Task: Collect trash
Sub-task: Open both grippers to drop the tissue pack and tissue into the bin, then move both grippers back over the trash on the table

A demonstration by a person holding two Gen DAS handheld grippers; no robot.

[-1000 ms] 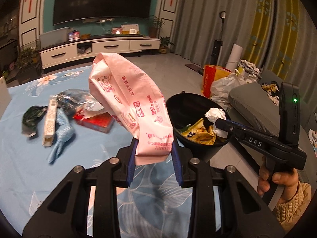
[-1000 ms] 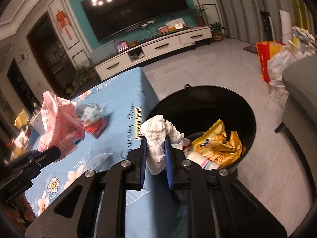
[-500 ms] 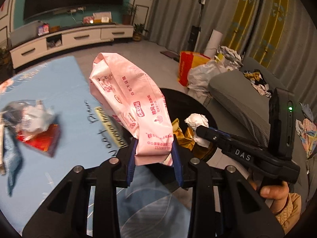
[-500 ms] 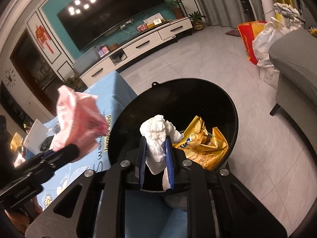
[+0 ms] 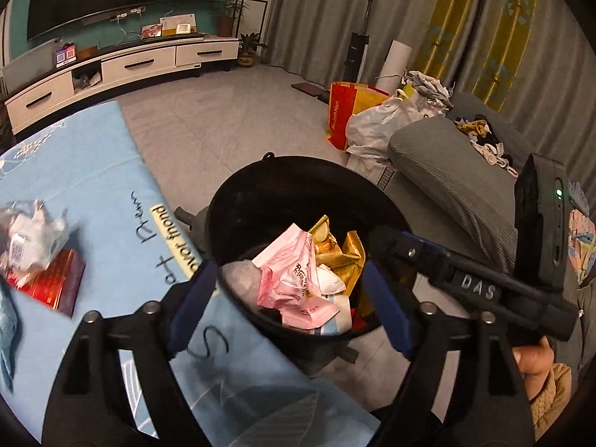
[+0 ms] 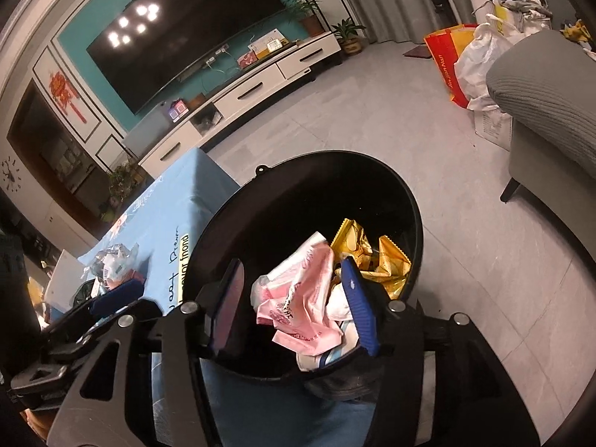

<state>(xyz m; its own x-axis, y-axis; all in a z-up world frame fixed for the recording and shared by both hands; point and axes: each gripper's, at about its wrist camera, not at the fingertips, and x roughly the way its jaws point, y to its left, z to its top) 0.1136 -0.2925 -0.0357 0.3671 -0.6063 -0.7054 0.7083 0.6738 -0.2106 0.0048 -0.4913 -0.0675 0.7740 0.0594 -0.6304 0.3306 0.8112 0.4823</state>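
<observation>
A black trash bin [image 5: 238, 201] [image 6: 372, 171] stands on the floor beside the blue-clothed table [image 5: 93, 171]. Inside lie a pink plastic bag [image 5: 287, 279] [image 6: 301, 298], gold snack wrappers [image 5: 342, 253] [image 6: 376, 257] and a white crumpled tissue [image 5: 327, 279]. My left gripper [image 5: 287, 305] is open and empty above the bin's near rim. My right gripper [image 6: 294, 305] is open and empty over the bin; it also shows in the left wrist view [image 5: 383, 238]. On the table lie a red box [image 5: 48, 283] and a clear bag of white trash [image 5: 33, 238].
A grey sofa [image 5: 458, 186] stands right of the bin. Red-yellow and white bags [image 5: 357, 119] sit on the floor behind it. A white TV cabinet [image 5: 123, 67] lines the far wall. A blue glove [image 5: 7, 327] lies at the table's left edge.
Both grippers opened over the bin. The pink bag dropped from the left gripper and the white tissue from the right; both now lie in the bin.
</observation>
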